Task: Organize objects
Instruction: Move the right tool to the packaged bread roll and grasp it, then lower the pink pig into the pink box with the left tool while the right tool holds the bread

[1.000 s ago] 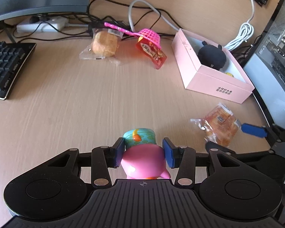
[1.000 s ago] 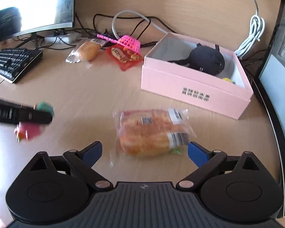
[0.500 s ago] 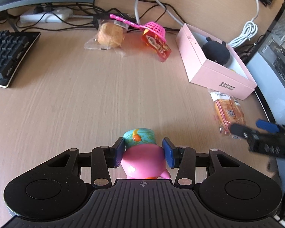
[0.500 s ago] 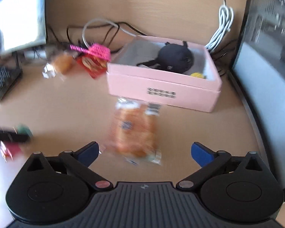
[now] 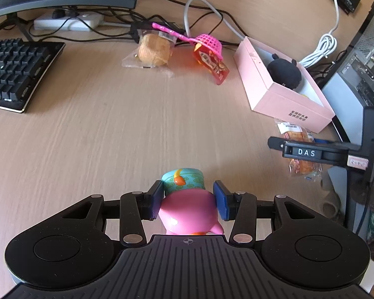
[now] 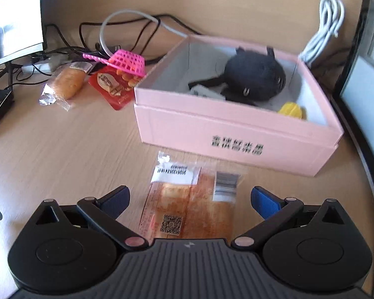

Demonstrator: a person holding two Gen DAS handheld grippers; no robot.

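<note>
Pink toy (image 5: 189,208) (base hidden) in left claw (image 5: 189,199)

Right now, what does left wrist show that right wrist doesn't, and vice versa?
Only left wrist: the left hand-held gripper shut on the pink toy, and the whole keyboard.

Only right wrist: the yellow item in the box's corner, clearly seen, and the open right hand-held gripper straddling the bread packet.

Both: the pink box holding the black plush, the pink strainer, the red snack pack and the wrapped bun.
</note>
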